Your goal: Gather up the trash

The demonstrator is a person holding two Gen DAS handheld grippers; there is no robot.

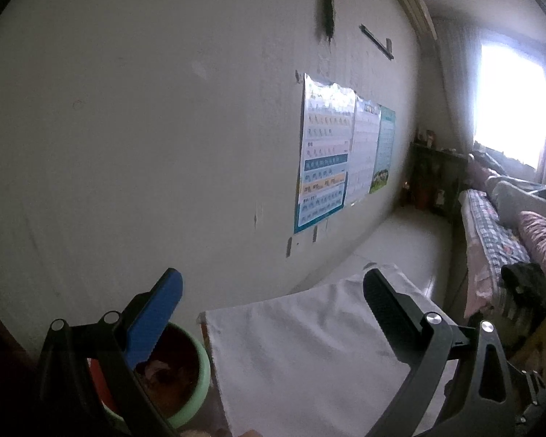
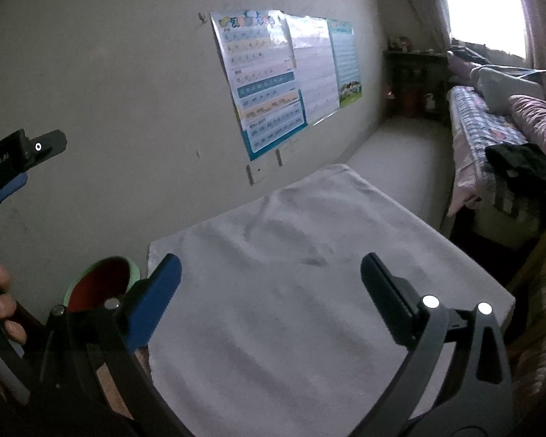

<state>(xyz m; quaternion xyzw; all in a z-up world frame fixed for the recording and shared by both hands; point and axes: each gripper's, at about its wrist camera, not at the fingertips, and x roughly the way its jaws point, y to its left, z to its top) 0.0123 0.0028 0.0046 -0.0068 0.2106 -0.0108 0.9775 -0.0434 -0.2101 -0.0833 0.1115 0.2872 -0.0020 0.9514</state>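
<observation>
A round bin with a pale green rim [image 1: 200,371] and dark red inside stands at the left of a table under a white cloth [image 1: 302,357]. Crumpled trash [image 1: 156,367] lies inside it. My left gripper [image 1: 273,291] is open and empty, its blue finger over the bin. My right gripper [image 2: 271,276] is open and empty above the white cloth [image 2: 291,291]. The bin [image 2: 102,280] shows at its left. The left gripper's body [image 2: 14,160] shows at the far left edge, held by a hand.
A wall with several posters [image 2: 273,76] runs behind the table. A bed with patterned bedding [image 2: 491,127] and dark clothing [image 2: 517,160] lies at the right under a bright window [image 2: 480,3]. A dark shelf [image 2: 415,80] stands in the far corner.
</observation>
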